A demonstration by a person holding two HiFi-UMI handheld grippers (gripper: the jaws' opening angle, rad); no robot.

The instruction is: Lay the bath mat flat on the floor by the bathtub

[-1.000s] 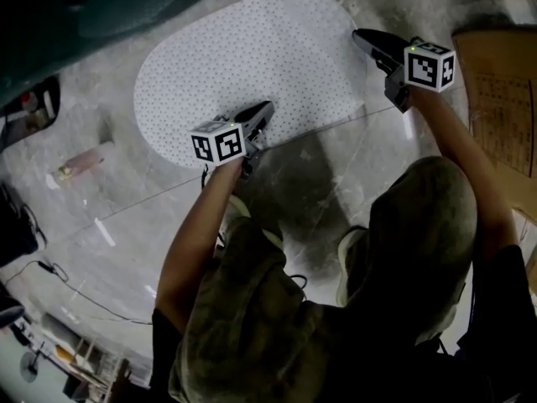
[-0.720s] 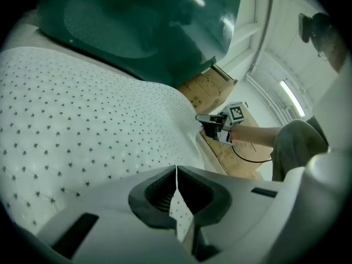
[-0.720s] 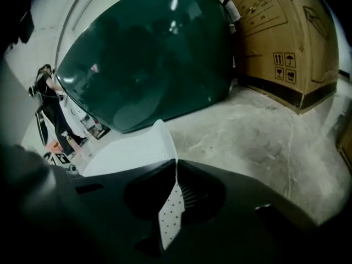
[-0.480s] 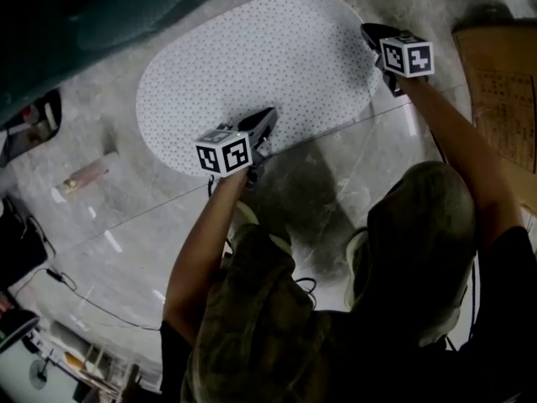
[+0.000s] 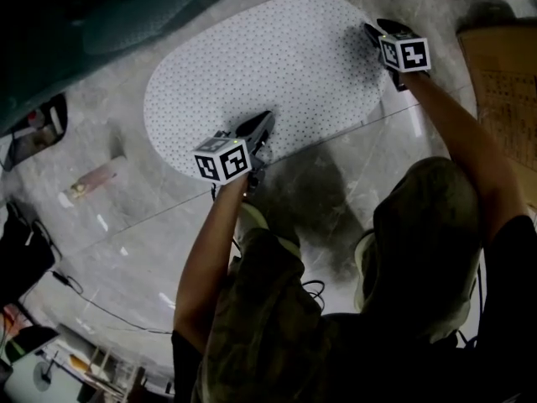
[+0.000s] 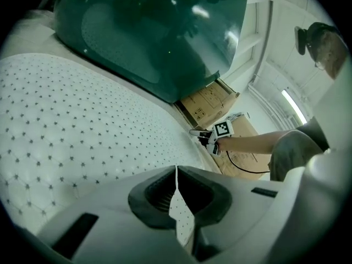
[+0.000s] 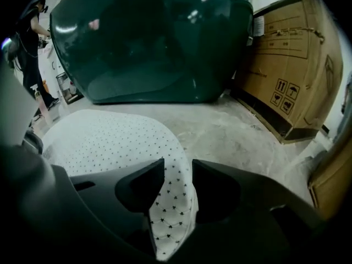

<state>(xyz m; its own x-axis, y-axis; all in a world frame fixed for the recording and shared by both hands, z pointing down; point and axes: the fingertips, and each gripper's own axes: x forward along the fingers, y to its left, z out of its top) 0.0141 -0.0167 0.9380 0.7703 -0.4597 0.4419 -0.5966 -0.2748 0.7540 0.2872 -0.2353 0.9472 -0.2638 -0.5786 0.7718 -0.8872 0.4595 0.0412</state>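
Bath mat (image 5: 268, 74) lies spread on the marbled floor (image 5: 126, 217) right beside the dark green bathtub (image 5: 84, 23), and looks close to flat. L gripper (image 5: 267, 122) has its jaws pressed together on the mat's near edge, w/ a thin bit of it nipped btwn them. R gripper (image 5: 371, 30), at the mat's far right end, has jaws that have just been opening. They now stand spread w/ the mat's edge loose btwn them, pads not pressing. Risks, as I judge them: if L pulls back w/o letting go first, it drags the mat askew from the tub or lifts a fold into the near edge. On the R side, the edge could catch on a jaw as the gripper backs out, leaving a curled lip instead of a flat end.
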